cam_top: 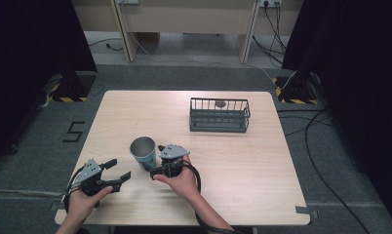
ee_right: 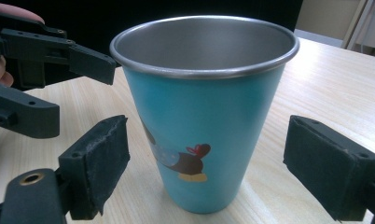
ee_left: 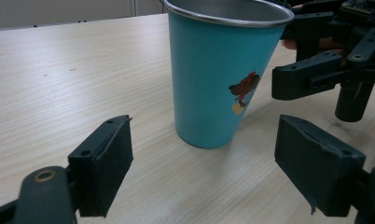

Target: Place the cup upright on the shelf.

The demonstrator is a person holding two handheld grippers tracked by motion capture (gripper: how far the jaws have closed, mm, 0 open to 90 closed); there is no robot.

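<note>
The counter is seen from above and in front by the high view, at a distance. The cup is viewed closely, low and from opposite sides, by both gripper views, and is shared by all three.

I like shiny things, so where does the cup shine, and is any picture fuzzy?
In the right gripper view, the cup has a bright steel rim and its own jaws look soft up close. In the left gripper view, the table has pale glare. In the high view, everything is small, with dark sides.
</note>
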